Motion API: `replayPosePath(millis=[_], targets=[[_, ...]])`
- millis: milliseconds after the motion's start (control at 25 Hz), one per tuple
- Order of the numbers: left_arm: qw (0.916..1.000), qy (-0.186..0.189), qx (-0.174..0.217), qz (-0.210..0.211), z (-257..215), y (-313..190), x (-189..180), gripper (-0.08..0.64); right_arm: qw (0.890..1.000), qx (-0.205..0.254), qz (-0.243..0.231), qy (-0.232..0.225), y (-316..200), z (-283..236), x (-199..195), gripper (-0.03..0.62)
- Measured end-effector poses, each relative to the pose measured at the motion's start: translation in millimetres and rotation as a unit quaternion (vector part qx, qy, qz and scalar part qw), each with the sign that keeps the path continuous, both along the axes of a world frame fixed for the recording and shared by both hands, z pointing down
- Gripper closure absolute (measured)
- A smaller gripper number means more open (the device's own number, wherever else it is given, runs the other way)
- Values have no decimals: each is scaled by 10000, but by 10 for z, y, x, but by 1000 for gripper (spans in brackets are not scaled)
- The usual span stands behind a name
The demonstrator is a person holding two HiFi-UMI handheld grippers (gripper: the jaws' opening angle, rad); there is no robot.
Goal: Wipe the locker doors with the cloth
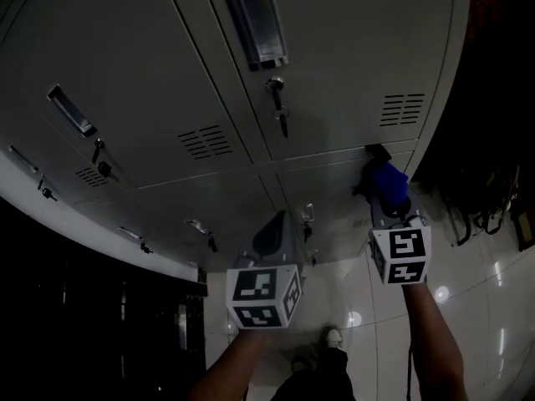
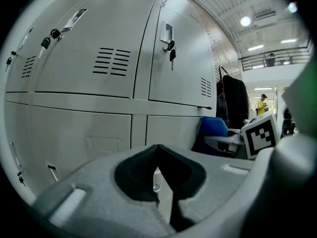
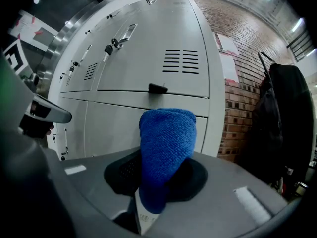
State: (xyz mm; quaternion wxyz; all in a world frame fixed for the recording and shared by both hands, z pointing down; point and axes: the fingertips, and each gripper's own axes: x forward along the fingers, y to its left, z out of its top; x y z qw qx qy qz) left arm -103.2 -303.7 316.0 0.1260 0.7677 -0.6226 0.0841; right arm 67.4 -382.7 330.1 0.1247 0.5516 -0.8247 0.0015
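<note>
Blue cloth (image 3: 166,148) partly inside right tongs (image 3: 151,182)

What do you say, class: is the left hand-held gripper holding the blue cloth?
No, the left hand-held gripper holds nothing between its jaws; the blue cloth is clamped in the right hand-held gripper.

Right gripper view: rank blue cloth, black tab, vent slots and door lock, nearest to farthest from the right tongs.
1. Blue cloth: clamped in the right tongs.
2. Black tab: just above the cloth.
3. Vent slots: higher still.
4. Door lock: upper left, farthest.
</note>
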Motion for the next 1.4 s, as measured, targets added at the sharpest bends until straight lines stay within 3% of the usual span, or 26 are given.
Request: replayPosePath(millis=[320,520,760,1080,1400], targets=[[9996,-115,33,249,121,32,3,565,9989,-23,467,76,-121,35,449,508],[9988,-196,34,439,243,38,34,565,9988,24,470,127,-5,31,409,508],[9977,-227,102,630,333,41,24,565,9993,244,4,-276,549,-16,-237,506],[9978,-344,49,557,460,163,-205,565,9957,-26,-862,-338,713,402,-1307,508],[9978,-343,136,545,512,196,-306,565,9960,16,-882,-150,574,696,-1616,508]])
